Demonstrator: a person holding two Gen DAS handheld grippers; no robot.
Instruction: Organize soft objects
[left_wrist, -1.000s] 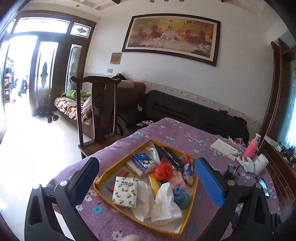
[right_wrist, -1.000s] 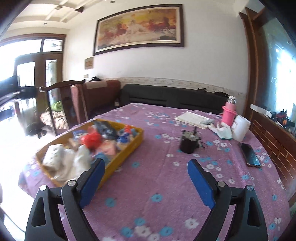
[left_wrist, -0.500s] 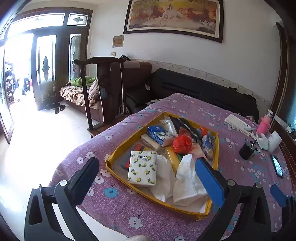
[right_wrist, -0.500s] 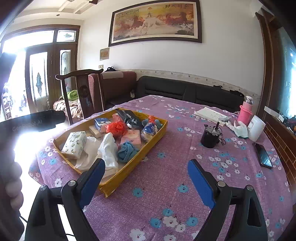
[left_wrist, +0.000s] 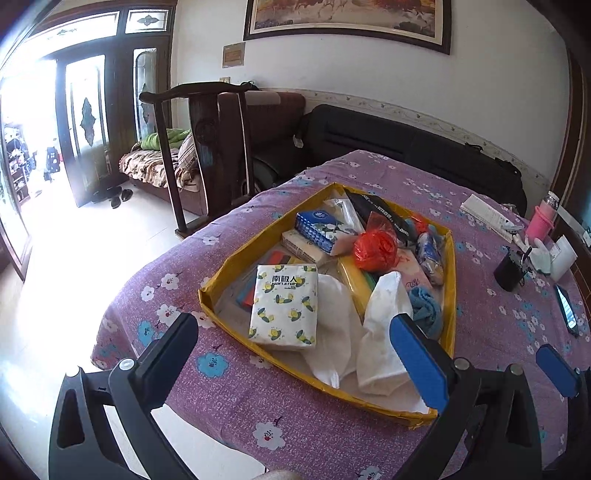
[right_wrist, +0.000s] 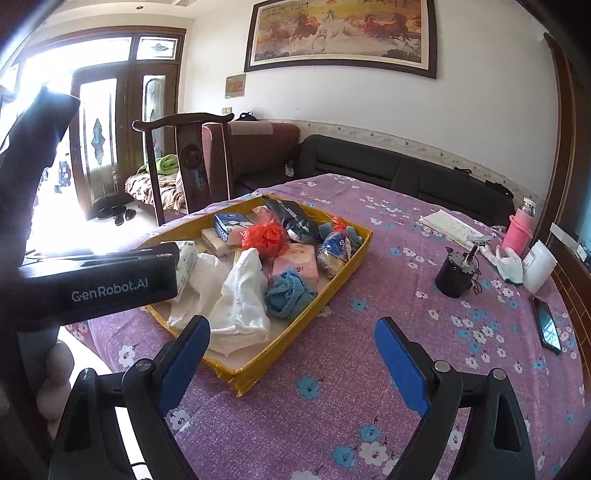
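Observation:
A yellow tray (left_wrist: 236, 258) on the purple flowered table holds soft things: a white tissue pack with a lemon print (left_wrist: 284, 306), two crumpled white cloths (left_wrist: 380, 332), a blue towel (left_wrist: 426, 310), a red plastic bag (left_wrist: 375, 249) and a blue tissue pack (left_wrist: 317, 225). My left gripper (left_wrist: 291, 343) hovers open above the tray's near end, with nothing held between its fingers. Over the table at the tray's near right corner (right_wrist: 240, 384), my right gripper (right_wrist: 291, 332) is open and holds nothing. The left gripper's black body (right_wrist: 110, 284) hides the tray's left side in the right wrist view.
A black cup (right_wrist: 454, 273), a phone (right_wrist: 548, 325), a pink bottle (right_wrist: 519, 229), a white container (right_wrist: 539, 266) and papers (right_wrist: 450, 223) lie at the table's right. A wooden chair (left_wrist: 214, 147) stands behind the tray. The table edge runs close below both grippers.
Both grippers have tilted down and come nearer the tray. The right wrist view has swung left, so the tray sits more central and the left gripper's body now shows.

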